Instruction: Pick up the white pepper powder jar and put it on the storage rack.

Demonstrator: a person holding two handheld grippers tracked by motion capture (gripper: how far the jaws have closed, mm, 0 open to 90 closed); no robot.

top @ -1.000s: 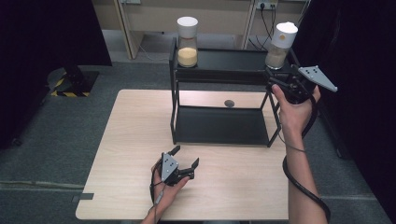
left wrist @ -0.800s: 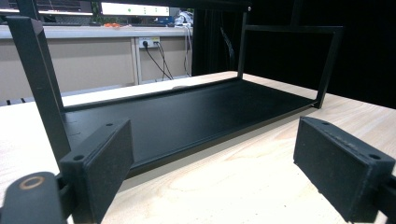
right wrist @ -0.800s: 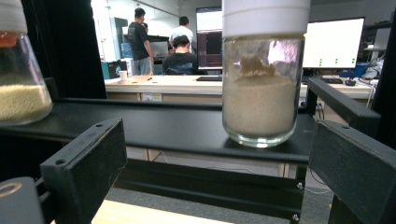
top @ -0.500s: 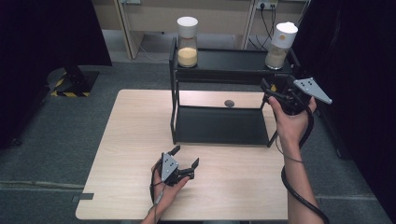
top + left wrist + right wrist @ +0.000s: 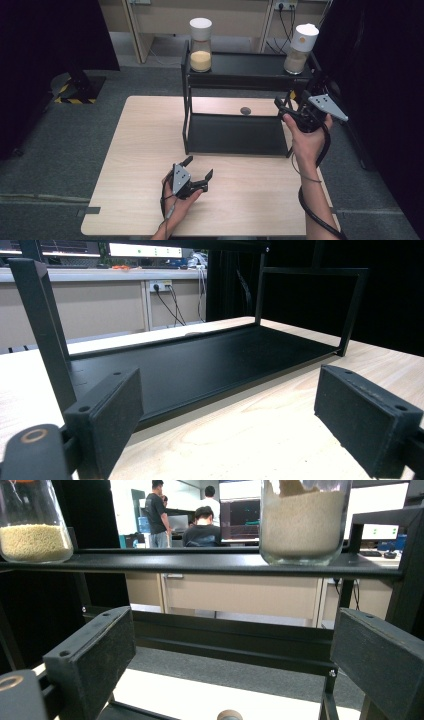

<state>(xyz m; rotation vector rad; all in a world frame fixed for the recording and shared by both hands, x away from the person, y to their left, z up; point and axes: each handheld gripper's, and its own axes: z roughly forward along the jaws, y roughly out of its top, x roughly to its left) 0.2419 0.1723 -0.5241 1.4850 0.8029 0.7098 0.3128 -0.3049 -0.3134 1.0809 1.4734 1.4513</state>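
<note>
A black two-tier rack stands on the wooden table. Two white-lidded glass jars sit on its top shelf: a jar of yellow grains at the left end and a jar of pale grains at the right end. My right gripper hovers open by the rack's right post, below the pale jar, with nothing between its jaws. In the right gripper view the pale jar and the yellow jar sit above the shelf edge. My left gripper rests open on the table in front of the rack, facing its lower shelf.
A small dark round object lies on the table behind the rack, also low in the right gripper view as a round object. Cabinets and wall sockets stand beyond the table. Bare wood spreads left of the rack. People stand far off in the room.
My right gripper has dropped from beside the pale jar to below the top shelf and drawn back. The jar stays on the shelf. The left gripper has not moved.
</note>
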